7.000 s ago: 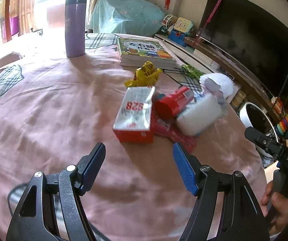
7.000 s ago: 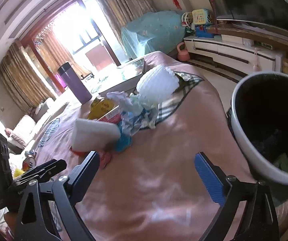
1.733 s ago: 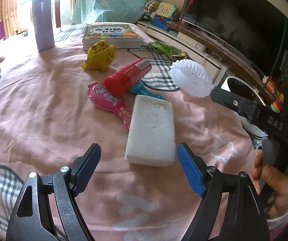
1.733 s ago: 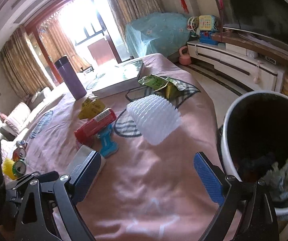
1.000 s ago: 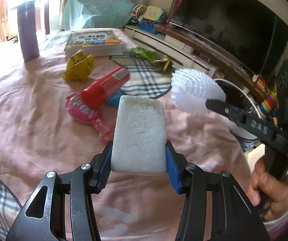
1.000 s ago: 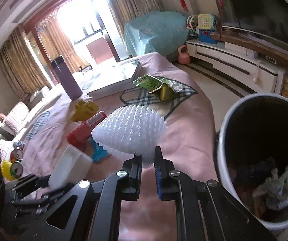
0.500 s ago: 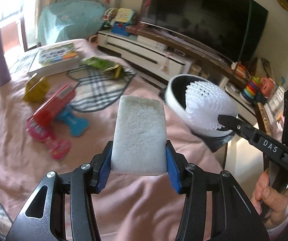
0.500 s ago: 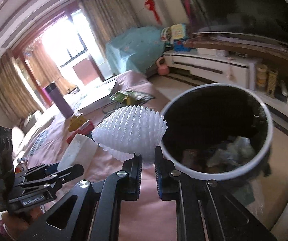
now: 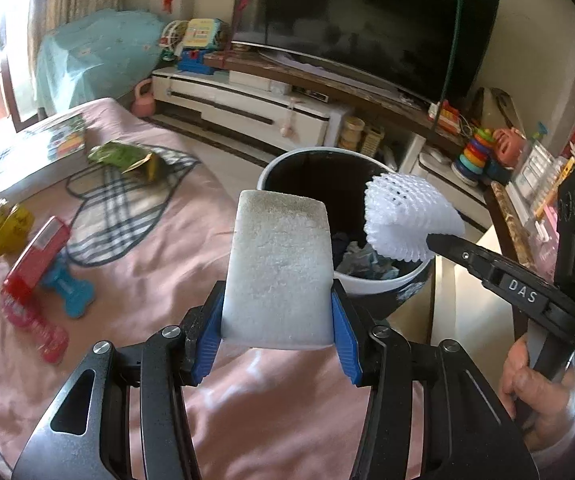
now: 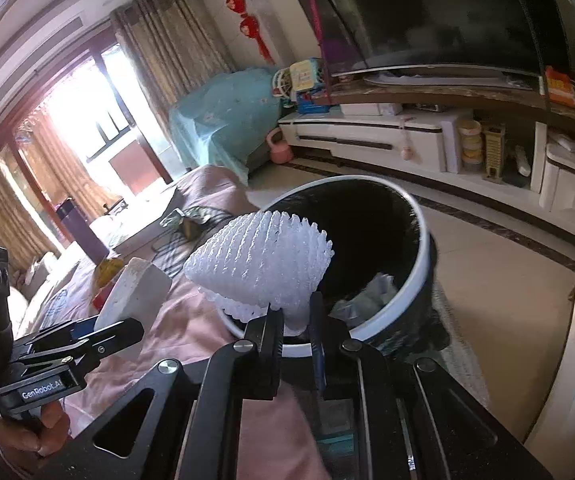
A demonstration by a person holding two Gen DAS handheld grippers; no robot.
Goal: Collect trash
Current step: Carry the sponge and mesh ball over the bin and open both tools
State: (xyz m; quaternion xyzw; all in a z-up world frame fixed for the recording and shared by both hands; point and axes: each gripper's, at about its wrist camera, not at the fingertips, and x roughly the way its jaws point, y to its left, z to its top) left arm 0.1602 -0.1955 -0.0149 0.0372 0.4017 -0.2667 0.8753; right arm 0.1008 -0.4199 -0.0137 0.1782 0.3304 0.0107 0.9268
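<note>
1. Left gripper [image 9: 277,330]: blue pads clamp the two long sides of a white foam block [image 9: 279,268], which stands up out of the jaws and tilts away from the camera. The clamp is the same as a second ago; well before that the jaws stood open over the block as it lay on the cloth.

2. Right gripper [image 10: 296,322]: jaws nearly closed, pinching the lower edge of a white foam fruit net [image 10: 261,266]. The net fans out above the fingertips. This pinch too matches a second ago.

3. Outward from the left fingers: the block's far end now overlaps the near rim of the white trash bin [image 9: 383,278] at 12 o'clock. A second ago it hung over the pink tablecloth [image 9: 159,264], with the bin off at 2 o'clock.

4. Outward from the right fingers: the net sits in front of the bin's dark mouth, over its near rim [image 10: 411,280] at 1 o'clock. Half a second ago it was left of the bin. Crumpled paper and dark scraps lie inside.

5. Seen from the left wrist, the right gripper [image 9: 431,240] comes in from 3 o'clock, its net above the bin's right side; a hand [image 9: 535,396] grips its handle at 4 o'clock.

6. Remaining on the cloth at 9 o'clock: red tube [image 9: 35,260], blue bone-shaped piece [image 9: 69,292], pink wrapper [image 9: 37,332], yellow wrapper [image 9: 9,226]; green packet [image 9: 127,158] at 11 o'clock. All have slid left and farther off since a second ago.
</note>
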